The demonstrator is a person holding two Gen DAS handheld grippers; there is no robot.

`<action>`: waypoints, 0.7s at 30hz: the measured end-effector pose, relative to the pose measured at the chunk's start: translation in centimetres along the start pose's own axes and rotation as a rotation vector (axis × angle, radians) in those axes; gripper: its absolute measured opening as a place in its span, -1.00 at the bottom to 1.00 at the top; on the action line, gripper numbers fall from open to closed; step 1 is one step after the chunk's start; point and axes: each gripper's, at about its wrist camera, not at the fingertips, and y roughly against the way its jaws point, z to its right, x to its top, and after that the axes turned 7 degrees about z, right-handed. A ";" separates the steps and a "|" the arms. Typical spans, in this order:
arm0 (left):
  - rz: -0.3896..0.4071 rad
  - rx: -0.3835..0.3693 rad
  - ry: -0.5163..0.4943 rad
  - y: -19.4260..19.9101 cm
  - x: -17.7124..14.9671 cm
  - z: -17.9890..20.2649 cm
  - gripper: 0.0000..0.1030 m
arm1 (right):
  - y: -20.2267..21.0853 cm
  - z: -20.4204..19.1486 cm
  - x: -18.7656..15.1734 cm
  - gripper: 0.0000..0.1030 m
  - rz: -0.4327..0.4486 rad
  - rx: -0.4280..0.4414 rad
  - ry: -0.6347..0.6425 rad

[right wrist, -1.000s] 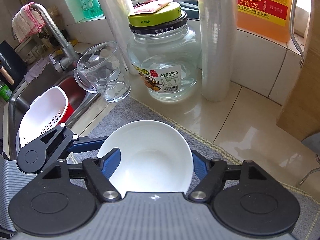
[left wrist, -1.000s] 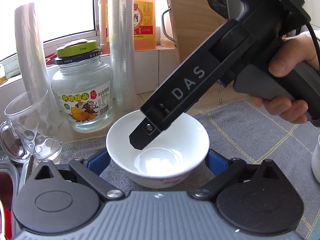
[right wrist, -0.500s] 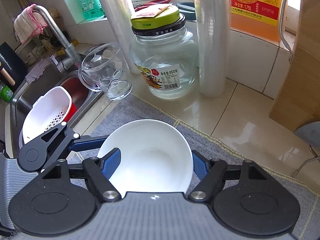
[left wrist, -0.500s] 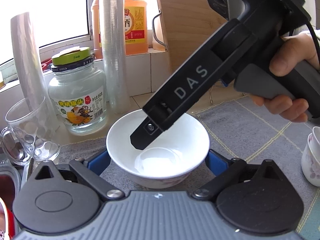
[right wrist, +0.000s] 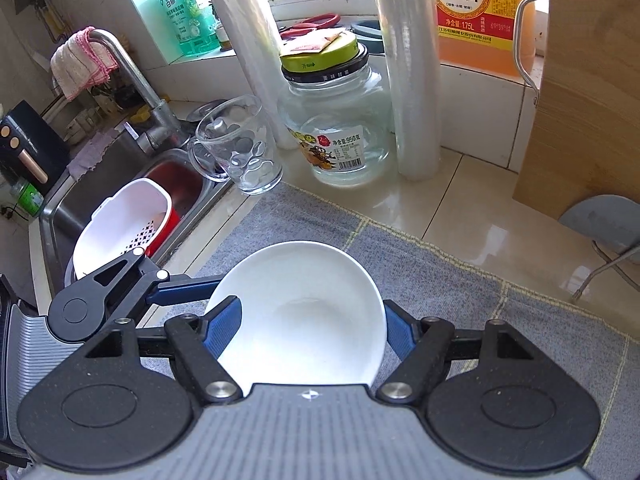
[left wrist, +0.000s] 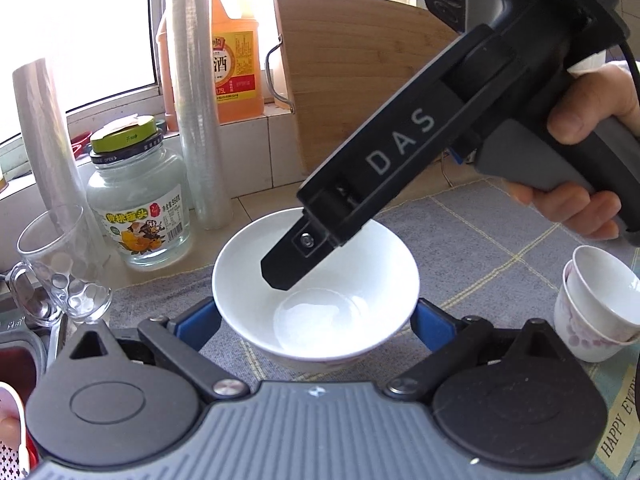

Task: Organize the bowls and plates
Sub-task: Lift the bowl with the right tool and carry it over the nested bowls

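Item: white bowl [left wrist: 316,292], upright on grey mat [left wrist: 480,232], btwn blue pads of both tools.

L gripper [left wrist: 316,320]: fingers spread wide, pads flank bowl at 9 & 3 o'clock; contact unclear.

R gripper [right wrist: 304,324]: fingers also spread, bowl btwn; near rim cut off by tool body.

Stacked cups [left wrist: 600,304] at 3 o'clock, partly cropped.

The bowl [left wrist: 316,292] stands on the mat [left wrist: 472,240], between the fingers of the left gripper [left wrist: 316,320]. Behind it, on the counter, the jar [left wrist: 140,200] stands left of an upright film roll [left wrist: 198,100]. The glass mug [left wrist: 60,264] is left of the jar. Stacked cups [left wrist: 600,308] stand right of the bowl. The cutting board [left wrist: 360,80] leans behind.
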 end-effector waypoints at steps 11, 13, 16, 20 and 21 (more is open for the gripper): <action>-0.006 -0.017 0.002 2.1 0.3 2.9 0.94 | 3.6 -0.4 -2.5 0.56 0.038 0.004 -0.014; -0.003 -0.021 -0.006 2.5 0.4 3.5 0.94 | 4.4 -0.4 -2.9 0.56 0.047 0.004 -0.020; -0.001 -0.032 -0.009 3.1 0.5 4.4 0.94 | 5.5 -0.4 -3.7 0.56 0.059 -0.003 -0.024; 0.002 -0.054 -0.014 3.7 0.5 5.5 0.94 | 7.0 -0.4 -4.9 0.56 0.069 -0.013 -0.030; 0.003 -0.060 -0.018 3.9 0.5 5.9 0.94 | 7.3 -0.3 -5.2 0.56 0.070 -0.015 -0.032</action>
